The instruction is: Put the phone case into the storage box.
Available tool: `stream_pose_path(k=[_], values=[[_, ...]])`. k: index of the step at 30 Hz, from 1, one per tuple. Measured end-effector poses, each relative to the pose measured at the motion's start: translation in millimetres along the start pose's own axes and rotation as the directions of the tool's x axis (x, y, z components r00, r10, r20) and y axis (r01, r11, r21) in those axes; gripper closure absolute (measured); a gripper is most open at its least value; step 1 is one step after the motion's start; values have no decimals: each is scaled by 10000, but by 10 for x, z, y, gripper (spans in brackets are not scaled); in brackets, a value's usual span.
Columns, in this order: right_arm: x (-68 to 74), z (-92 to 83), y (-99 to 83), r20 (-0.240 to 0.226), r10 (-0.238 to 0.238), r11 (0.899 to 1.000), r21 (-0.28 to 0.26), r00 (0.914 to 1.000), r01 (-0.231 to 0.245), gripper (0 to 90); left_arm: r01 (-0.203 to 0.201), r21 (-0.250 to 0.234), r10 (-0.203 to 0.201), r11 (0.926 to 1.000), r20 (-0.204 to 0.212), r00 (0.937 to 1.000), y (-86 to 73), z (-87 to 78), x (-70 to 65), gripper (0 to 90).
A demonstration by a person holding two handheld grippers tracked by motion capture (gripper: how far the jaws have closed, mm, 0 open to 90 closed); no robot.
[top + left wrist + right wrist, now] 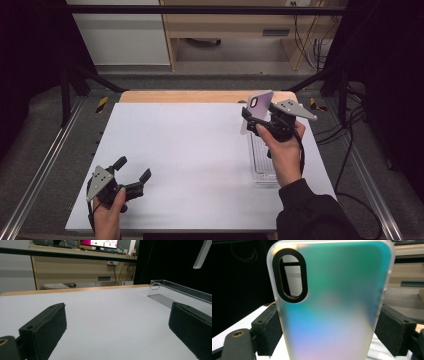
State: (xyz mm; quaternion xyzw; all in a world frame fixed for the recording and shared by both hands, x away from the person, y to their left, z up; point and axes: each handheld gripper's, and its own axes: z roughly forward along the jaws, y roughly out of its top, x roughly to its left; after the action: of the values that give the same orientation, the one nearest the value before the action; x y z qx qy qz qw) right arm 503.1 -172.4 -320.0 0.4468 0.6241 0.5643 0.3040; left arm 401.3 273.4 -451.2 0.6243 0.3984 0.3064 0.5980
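From my seat the lower end of the phone case (pixel 329 302) is cut off by the bottom of the right gripper view, so I cannot see how far it reaches down between the jaws, and in the high view my right hand (pixel 285 150) covers that end too. The clear tray (pixel 262 160) is hard to read from above: I make out its faint walls on the white tabletop (pixel 190 160) near the right edge, partly under my right hand and sleeve, while the left gripper view gives me its near corner and one long wall, with the rest running out of frame at the right. The right gripper (pixel 260 117) is clamped on the phone case by its long sides, one pad on each side, the case upright with the oval camera hole at the top, raised in the air above the far end of the tray, toward the tabletop's far right corner. My right forearm comes in from the bottom edge and angles up and away, wrist bent so the jaws point away from me. The left gripper (pixel 132 170) sits near the front left corner of the tabletop, jaws spread wide with nothing between them, pointing level across the tabletop toward the tray, my left hand (pixel 107 210) wrapped around its body from below.
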Motion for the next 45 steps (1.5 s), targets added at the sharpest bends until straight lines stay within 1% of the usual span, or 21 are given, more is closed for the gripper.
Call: stream_pose_path(k=[6,11,15,17,19,23,25,28,29,33,37,40,45], values=[[-188,71,52,625,-32,10000,58,9980,28,173,-86,31,86,10000,4,10000,-2,3,1,11],[-340,172,86,1100,-20,9999,160,9939,2,173,-98,43,98,9999,-4,10000,-7,2,4,11],[-447,249,107,1398,283,9994,166,9898,-309,173,-82,16,82,10000,-32,10000,-7,-2,2,11],[-490,287,110,1562,309,9992,194,9872,-344,173,-100,20,100,9999,-36,9999,-9,-1,1,11],[-533,323,108,1708,369,9989,210,9846,-411,173,-214,51,215,9998,-87,9997,-10,-5,5,11],[-617,379,95,1935,551,9980,187,9796,-598,173,-178,27,178,9998,-60,9998,-14,4,-4,12],[-648,401,86,2011,609,9978,144,9777,-651,173,-176,41,177,9998,-53,9998,-17,7,-6,11],[-678,449,70,2118,557,9980,167,9757,-606,173,-213,18,213,9998,-74,9997,-16,12,-6,12],[-690,465,66,2177,592,9978,169,9742,-644,173,-192,25,192,9998,-19,9998,-18,18,-6,11],[-758,511,85,2422,888,9957,33,9661,-923,173,-240,60,241,9997,-123,9996,-25,23,6,11],[-789,543,108,2606,843,9961,24,9618,-880,173,-276,139,276,9995,-15,9996,-43,35,6,11],[-801,563,104,2720,932,9951,56,9578,-984,173,-235,84,235,9997,8,9997,-42,34,-1,12],[-805,641,60,2967,740,9958,301,9521,-867,173,-239,93,239,9997,24,9997,-44,46,-2,11]])
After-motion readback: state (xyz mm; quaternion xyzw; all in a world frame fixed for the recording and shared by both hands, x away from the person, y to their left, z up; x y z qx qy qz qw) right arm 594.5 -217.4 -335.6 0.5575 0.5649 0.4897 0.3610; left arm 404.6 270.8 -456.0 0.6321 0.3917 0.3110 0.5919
